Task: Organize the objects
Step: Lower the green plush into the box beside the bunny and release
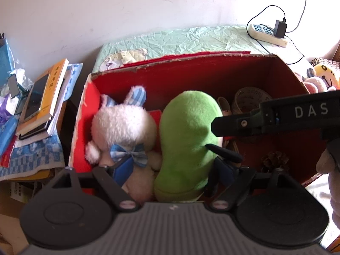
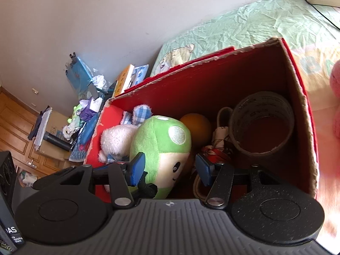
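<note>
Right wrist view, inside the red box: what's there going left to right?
White plush rabbit → green mushroom plush → orange ball → tape roll, which leans by the right wall of the red box.

pink plush (image 2: 335,106) cut by edge

Lighting: bright daylight from the right; glare washes out the bedsheet (image 2: 244,31) there. Red box (image 1: 282,80) interior shadowed, far right corner darkest. Fisheye bending at edges; near gripper bodies soft.
</note>
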`<state>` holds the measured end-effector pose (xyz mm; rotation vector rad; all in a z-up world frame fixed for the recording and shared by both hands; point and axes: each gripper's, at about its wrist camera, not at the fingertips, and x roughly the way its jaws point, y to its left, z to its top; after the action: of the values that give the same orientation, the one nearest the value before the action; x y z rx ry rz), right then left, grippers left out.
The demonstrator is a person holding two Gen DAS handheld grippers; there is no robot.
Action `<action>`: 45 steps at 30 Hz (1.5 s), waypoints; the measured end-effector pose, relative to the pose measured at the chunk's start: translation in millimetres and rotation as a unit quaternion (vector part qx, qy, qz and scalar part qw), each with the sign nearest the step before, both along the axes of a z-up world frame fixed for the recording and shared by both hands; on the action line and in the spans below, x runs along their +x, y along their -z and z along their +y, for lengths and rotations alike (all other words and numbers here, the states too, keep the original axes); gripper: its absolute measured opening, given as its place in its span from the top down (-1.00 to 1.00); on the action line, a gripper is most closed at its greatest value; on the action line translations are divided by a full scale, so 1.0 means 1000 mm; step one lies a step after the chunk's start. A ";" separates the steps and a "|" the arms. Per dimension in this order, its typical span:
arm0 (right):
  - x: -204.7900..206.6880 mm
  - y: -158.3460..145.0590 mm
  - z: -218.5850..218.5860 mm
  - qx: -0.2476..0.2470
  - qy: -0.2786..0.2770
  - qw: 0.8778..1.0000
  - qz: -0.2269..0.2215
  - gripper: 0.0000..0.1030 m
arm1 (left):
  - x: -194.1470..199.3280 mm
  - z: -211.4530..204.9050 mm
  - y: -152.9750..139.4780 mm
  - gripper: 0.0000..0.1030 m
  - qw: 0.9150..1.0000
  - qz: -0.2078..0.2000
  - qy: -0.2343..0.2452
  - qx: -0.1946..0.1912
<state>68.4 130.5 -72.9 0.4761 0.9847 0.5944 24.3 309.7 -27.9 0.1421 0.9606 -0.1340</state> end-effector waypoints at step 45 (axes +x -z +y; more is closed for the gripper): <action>-0.014 -0.015 -0.013 0.009 0.044 0.999 -0.030 -0.03 | -0.008 0.001 -0.020 -0.78 0.998 0.003 -0.057 0.016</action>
<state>54.5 117.5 -58.2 0.5122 0.8980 0.5348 16.1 310.3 -7.9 0.1158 0.9756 -0.0144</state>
